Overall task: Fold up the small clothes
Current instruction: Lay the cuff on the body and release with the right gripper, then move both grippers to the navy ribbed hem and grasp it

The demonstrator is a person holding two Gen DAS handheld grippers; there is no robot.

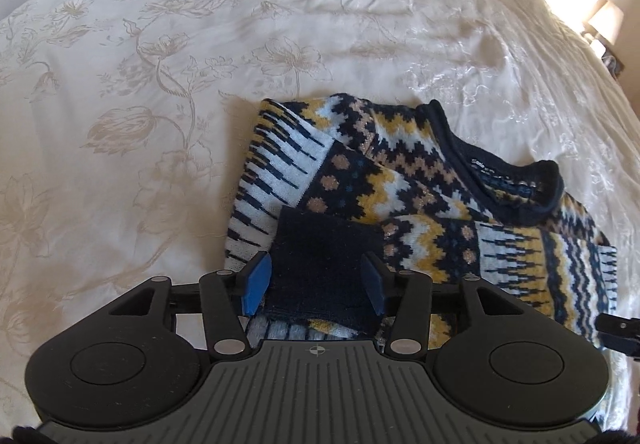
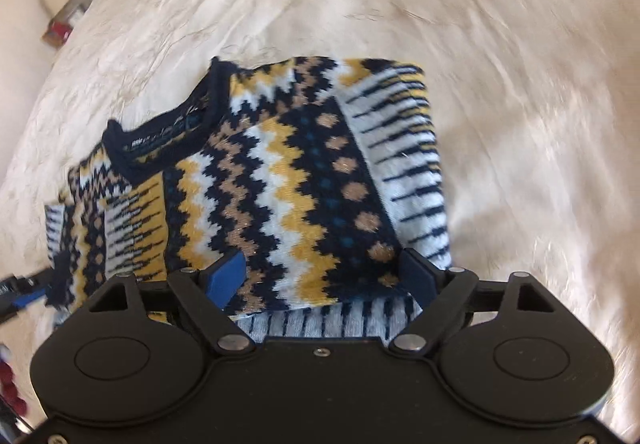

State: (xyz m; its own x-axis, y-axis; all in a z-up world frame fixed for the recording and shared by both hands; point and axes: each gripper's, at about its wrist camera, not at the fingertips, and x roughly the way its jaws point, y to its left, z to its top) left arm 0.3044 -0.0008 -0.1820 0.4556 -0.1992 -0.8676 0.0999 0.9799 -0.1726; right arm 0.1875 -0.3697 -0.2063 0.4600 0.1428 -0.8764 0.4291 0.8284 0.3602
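The sweater [image 1: 400, 179] is laid on the bed [image 1: 160, 83], both sleeves folded in beneath the parted, empty left gripper [image 1: 316, 284] and right gripper [image 2: 324, 276]; a final fold is judged left.

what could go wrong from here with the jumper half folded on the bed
1. The dark cuff lies between the fingers of the left hand-held gripper; lifting away might snag it and undo the sleeve fold.
2. The right hand-held gripper straddles the folded edge of the jumper; a pull may drag the layers askew.
3. The bedspread looks soft, so the fold may slump.
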